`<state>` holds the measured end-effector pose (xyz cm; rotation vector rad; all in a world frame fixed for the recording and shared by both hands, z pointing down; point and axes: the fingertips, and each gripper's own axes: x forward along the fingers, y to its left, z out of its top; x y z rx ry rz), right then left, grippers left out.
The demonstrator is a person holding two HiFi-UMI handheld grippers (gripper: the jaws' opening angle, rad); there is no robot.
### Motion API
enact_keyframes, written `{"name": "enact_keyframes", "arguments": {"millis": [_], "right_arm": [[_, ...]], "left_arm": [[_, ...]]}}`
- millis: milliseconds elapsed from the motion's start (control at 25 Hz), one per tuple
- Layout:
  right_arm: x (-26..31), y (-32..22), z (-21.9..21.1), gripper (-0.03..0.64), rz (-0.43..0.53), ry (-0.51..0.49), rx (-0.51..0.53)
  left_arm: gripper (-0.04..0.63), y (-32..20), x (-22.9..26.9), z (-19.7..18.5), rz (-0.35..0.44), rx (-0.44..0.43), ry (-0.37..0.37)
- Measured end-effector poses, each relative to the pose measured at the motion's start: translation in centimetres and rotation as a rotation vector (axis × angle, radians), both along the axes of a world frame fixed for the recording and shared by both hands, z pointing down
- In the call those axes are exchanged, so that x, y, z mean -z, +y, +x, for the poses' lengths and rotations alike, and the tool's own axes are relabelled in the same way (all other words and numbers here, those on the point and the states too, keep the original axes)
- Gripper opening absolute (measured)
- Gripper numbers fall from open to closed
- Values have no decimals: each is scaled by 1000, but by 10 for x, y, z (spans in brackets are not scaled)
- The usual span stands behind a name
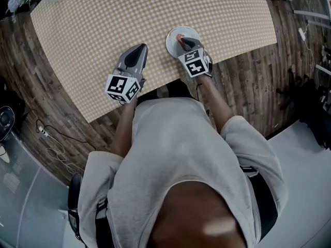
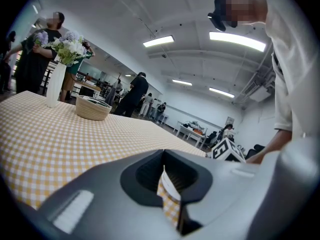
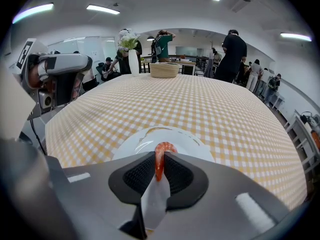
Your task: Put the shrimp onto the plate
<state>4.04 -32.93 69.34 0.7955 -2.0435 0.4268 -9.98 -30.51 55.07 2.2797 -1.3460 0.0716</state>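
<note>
An orange shrimp (image 3: pixel 160 156) stands pinched between the jaws of my right gripper (image 3: pixel 160 168), its curled end sticking out above them. Just beyond the jaws lies the white plate (image 3: pixel 192 143) on the checked tablecloth. In the head view the right gripper (image 1: pixel 184 44) hangs over the near side of the plate (image 1: pixel 172 37) with the shrimp (image 1: pixel 180 37) at its tip. My left gripper (image 1: pixel 135 53) hovers over the cloth to the plate's left, jaws together and holding nothing (image 2: pixel 164 171).
A woven basket (image 3: pixel 164 70) and a white vase of flowers (image 3: pixel 132 59) stand at the table's far end. The table's near edge (image 1: pixel 155 93) runs just behind both grippers. Several people stand in the room beyond.
</note>
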Motion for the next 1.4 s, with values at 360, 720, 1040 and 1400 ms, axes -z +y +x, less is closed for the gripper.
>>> {"name": "enact_keyframes", "arguments": {"millis": [360,720,1040,1400], "right_arm": [[-1,0,0,64,-3,-29,-18],[15,-4,-3,119,-8,-71,-45],[34,-7,8,56,74,-85,-77],[84,1,31,0,165,-257,-115]], "left_arm": [[9,5,2,0,3,3,0],[9,4,10,-2,21,9,-3],[9,6,15,14,31,-19,-1],[9,9,32,59,74,-85,-25]]}}
